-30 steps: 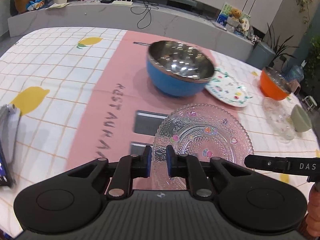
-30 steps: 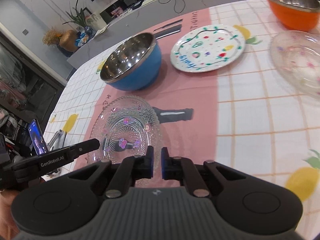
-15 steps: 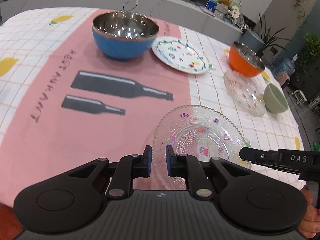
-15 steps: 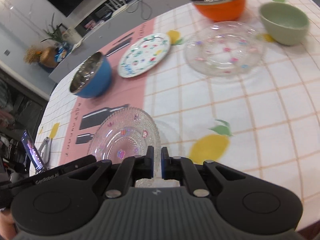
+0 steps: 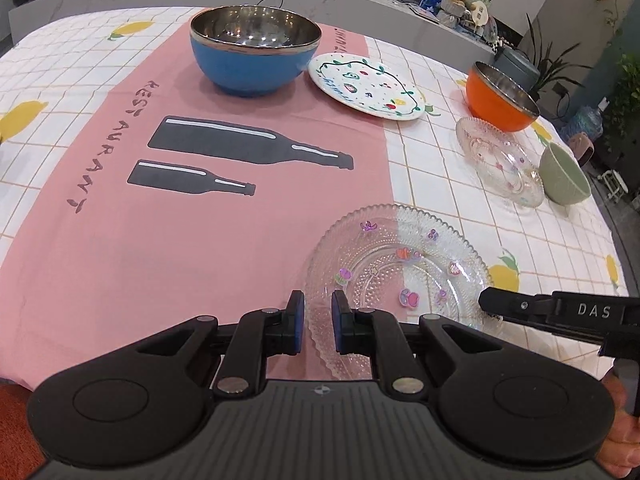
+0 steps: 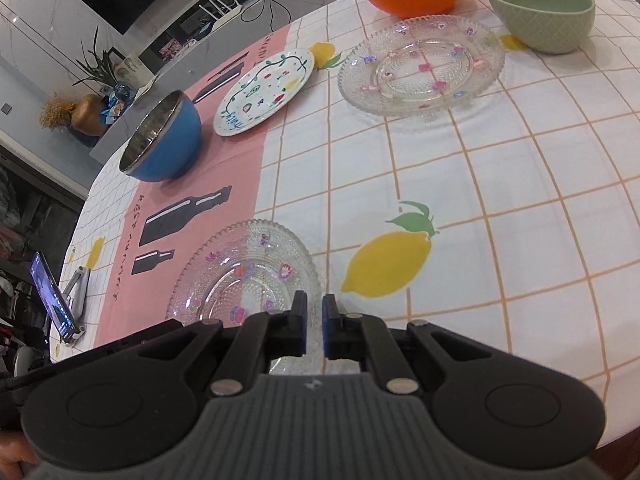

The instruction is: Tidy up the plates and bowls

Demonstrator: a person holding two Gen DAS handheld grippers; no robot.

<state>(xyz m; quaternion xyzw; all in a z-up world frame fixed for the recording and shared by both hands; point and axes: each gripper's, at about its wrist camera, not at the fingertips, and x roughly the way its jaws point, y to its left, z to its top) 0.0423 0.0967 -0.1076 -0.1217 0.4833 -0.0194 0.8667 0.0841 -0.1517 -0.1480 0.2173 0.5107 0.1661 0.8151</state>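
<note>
Since the earlier frames, both grippers and the clear glass plate (image 5: 400, 276) between them have shifted across the table, away from the blue bowl (image 5: 254, 50) and toward the white checked part of the cloth; the plate now straddles the edge of the pink panel.

Tablecloth (image 5: 132, 240): pink centre panel printed with two dark bottles, white checked border with lemons.

Blue bowl: steel-lined, upright at the far end of the pink panel. The painted white plate (image 5: 366, 86) lies just beside it.

Orange bowl (image 5: 500, 100): upright near the far right edge, with a second glass plate (image 5: 500, 160) in front of it and a green bowl (image 5: 564, 178) beside that plate.

Clear glass plate: held at its near rim from two sides. The left gripper (image 5: 318, 322) is clenched on the rim's near-left portion, the scalloped edge passing between its blue pads. The right gripper (image 6: 314, 326) is clamped on the near-right portion of the rim, jaws almost together. Whether the plate rests on the cloth or hangs just above it cannot be told.

Phone (image 6: 50, 294): propped on a stand at the table's left edge, well apart from the plate.
</note>
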